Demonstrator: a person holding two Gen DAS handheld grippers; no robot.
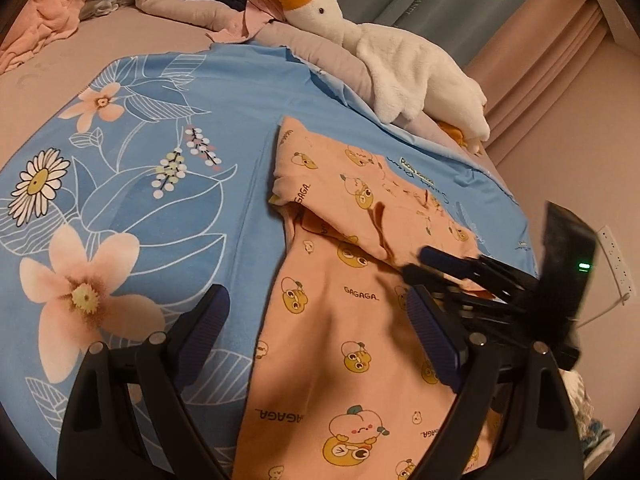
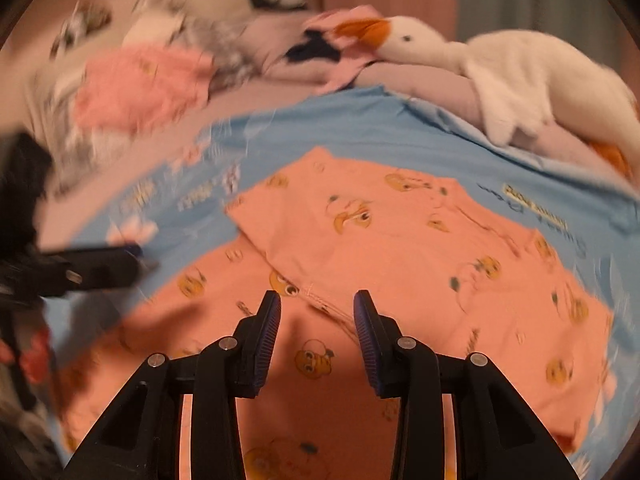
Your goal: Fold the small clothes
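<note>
Left jaws: the left gripper [image 1: 316, 328] hangs spread wide with nothing between the pads, low over the near part of the garment; one pad is above the blue mat, the other above the pink cloth.
Right jaws: the right gripper [image 2: 316, 320] is parted too, gripping nothing, poised just above the fold line in the middle of the garment. The right wrist view is smeared, so fine detail there is unsure.
Step in hand: judging from the loose jaws and one flap already turned over, the next fold is being set up.
Doing it well: pinch a single layer at the near hem, one gripper at each corner, lift both evenly and lay the cloth over so its edges meet the folded flap; then smooth out the ridge.
Garment [image 1: 360, 280]: peach-pink knit printed with yellow cartoon figures and "GAGAGA" lettering, soft and thin, its far part doubled over on a slant.
Garment place: on the floral blue mat [image 1: 160, 160] spread over the bed [image 1: 132, 40], toward the mat's right edge.
Beyond: a white plush goose [image 1: 400, 64] lies along the mat's far-right edge; loose clothes [image 1: 44, 20] are heaped at the bed's far-left corner.
</note>
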